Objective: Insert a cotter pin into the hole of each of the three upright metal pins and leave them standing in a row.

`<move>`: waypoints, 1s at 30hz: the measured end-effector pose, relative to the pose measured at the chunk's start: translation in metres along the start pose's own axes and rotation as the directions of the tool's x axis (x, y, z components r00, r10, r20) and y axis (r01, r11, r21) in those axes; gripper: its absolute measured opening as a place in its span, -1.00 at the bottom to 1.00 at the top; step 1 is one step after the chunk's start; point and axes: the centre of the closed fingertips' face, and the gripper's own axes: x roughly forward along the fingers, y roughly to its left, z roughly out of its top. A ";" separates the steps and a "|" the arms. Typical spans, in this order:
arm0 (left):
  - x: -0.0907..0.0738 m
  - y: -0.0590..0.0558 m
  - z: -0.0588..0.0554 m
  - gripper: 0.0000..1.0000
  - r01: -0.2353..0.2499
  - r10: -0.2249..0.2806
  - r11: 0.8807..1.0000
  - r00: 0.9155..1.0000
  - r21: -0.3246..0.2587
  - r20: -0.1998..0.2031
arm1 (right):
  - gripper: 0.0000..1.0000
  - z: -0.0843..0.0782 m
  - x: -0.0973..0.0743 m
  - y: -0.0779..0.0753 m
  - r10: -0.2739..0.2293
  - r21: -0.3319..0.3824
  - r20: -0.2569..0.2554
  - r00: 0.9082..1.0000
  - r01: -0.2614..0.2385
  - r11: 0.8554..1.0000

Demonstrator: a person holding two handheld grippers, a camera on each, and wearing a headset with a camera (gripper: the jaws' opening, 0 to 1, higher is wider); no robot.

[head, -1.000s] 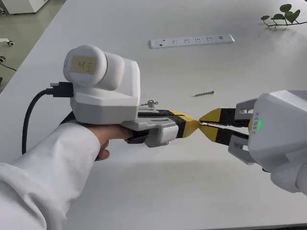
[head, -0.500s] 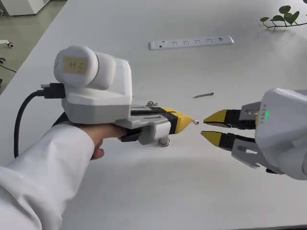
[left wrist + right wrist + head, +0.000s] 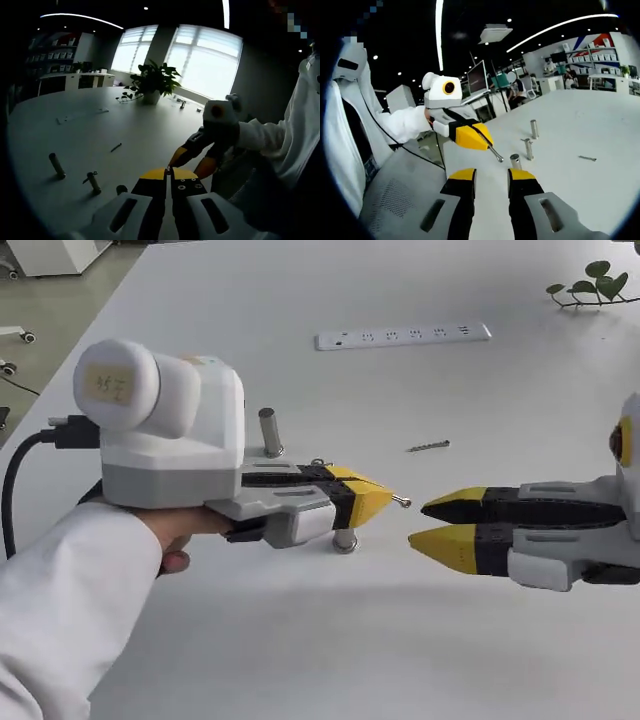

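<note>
Handover done: cotter pin (image 3: 400, 502) now clenched by left gripper (image 3: 385, 498), at 9 o'clock from right gripper (image 3: 418, 523) (released, backed off). Ready for nearest metal pin (image 3: 345, 540) at 7 o'clock.

Left gripper view. The left gripper (image 3: 168, 172) rises from the lower edge with its yellow-tipped jaws pressed together; anything clamped between them is too small to tell. Just beyond, the right gripper (image 3: 183, 167) enters from the right, jaws parted, held by a person's white sleeve (image 3: 272, 142). On the white table (image 3: 150, 130), at lower left, stand three metal pins in a row: a bare upright pin (image 3: 56, 165), a pin fitted with a cotter pin (image 3: 93, 182), and a short pin (image 3: 121, 189). A loose cotter pin (image 3: 116, 147) lies farther off, well apart from a power strip (image 3: 82, 116). A potted plant (image 3: 152, 82) stands before bright windows (image 3: 205, 62).
</note>
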 end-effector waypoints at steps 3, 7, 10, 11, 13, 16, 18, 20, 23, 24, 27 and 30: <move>-0.002 -0.007 0.002 -1.00 0.031 -0.032 0.997 0.999 0.066 0.010 | -0.59 0.000 0.000 0.002 0.035 0.038 0.009 0.999 -0.036 0.999; -0.003 -0.016 0.000 -0.99 0.076 -0.076 0.992 0.997 0.098 -0.003 | -0.63 0.003 0.002 0.007 0.066 0.033 0.010 0.998 -0.067 0.997; -0.003 -0.022 -0.002 -0.99 0.105 -0.104 0.987 0.994 0.124 -0.015 | -0.67 0.007 0.004 0.012 0.093 0.043 0.017 0.996 -0.094 0.995; -0.003 -0.023 -0.003 -0.99 0.110 -0.109 0.986 0.994 0.123 -0.017 | -0.68 0.006 0.004 0.013 0.098 0.038 0.013 0.995 -0.098 0.994; -0.002 -0.025 -0.003 -0.99 0.123 -0.122 0.984 0.992 0.125 -0.018 | -0.71 0.006 0.005 0.016 0.112 0.031 0.002 0.994 -0.112 0.993; -0.002 -0.029 -0.004 -0.99 0.142 -0.140 0.980 0.990 0.143 -0.025 | -0.76 0.006 0.006 0.021 0.134 0.022 -0.005 0.991 -0.134 0.991; -0.002 -0.029 -0.005 -0.99 0.145 -0.142 0.979 0.989 0.142 -0.028 | -0.86 0.005 0.006 0.024 0.151 0.019 -0.014 0.988 -0.150 0.988; -0.002 -0.029 -0.005 -0.99 0.148 -0.145 0.977 0.989 0.153 -0.028 | -0.99 0.004 0.006 0.027 0.166 0.010 -0.023 0.986 -0.166 0.986; -0.004 -0.032 -0.006 -0.99 0.163 -0.159 0.974 0.987 0.156 -0.037 | -1.00 0.002 0.005 0.031 0.175 -0.001 -0.035 0.984 -0.175 0.985; -0.004 -0.032 -0.008 -0.99 0.167 -0.162 0.973 0.986 0.160 -0.042 | -1.00 0.002 0.005 0.032 0.178 -0.005 -0.041 0.983 -0.179 0.984; -0.005 -0.033 -0.012 -0.99 0.177 -0.169 0.970 0.984 0.169 -0.059 | -1.00 0.000 0.004 0.034 0.185 -0.020 -0.060 0.981 -0.186 0.982; -0.004 -0.034 -0.017 -0.99 0.187 -0.175 0.966 0.981 0.181 -0.078 | -1.00 -0.002 0.003 0.037 0.192 -0.037 -0.082 0.978 -0.195 0.980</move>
